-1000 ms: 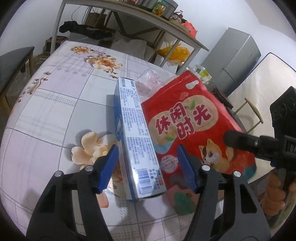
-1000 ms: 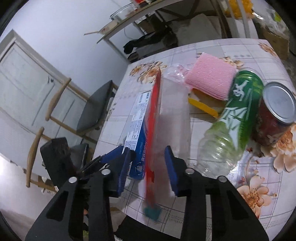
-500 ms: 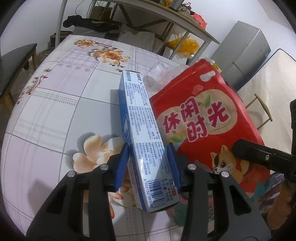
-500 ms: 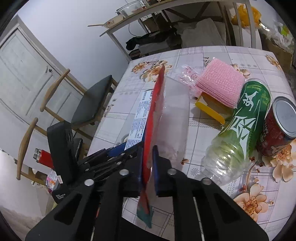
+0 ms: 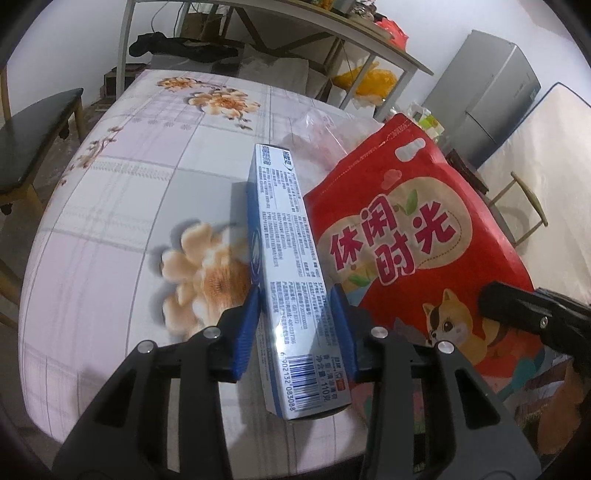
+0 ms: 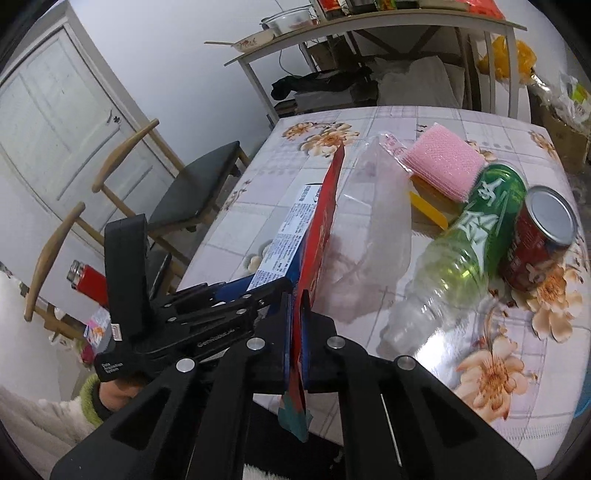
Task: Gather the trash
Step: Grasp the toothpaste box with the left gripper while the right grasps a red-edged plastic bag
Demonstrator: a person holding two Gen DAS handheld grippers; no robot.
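My left gripper [image 5: 297, 328] is shut on a blue-and-white toothpaste box [image 5: 288, 266], held lengthwise over the flowered table [image 5: 122, 221]. The box also shows in the right wrist view [image 6: 284, 254]. My right gripper [image 6: 295, 328] is shut on the near edge of a red snack bag [image 6: 321, 236], held upright and seen edge-on. In the left wrist view the bag [image 5: 402, 240] stands right of the box. A clear plastic wrapper [image 6: 373, 251] leans against the bag's far side.
On the table lie a green plastic bottle [image 6: 461, 251], a red can [image 6: 539, 240], a pink sponge [image 6: 443, 162] and a yellow strip [image 6: 428, 206]. Chairs [image 6: 192, 184] stand at the table's left. A shelf [image 6: 369, 26] and a fridge [image 5: 491, 92] are behind.
Both grippers have closed: the left on the toothpaste box, the right on the red bag's edge. The box now sits lifted in the left jaws.
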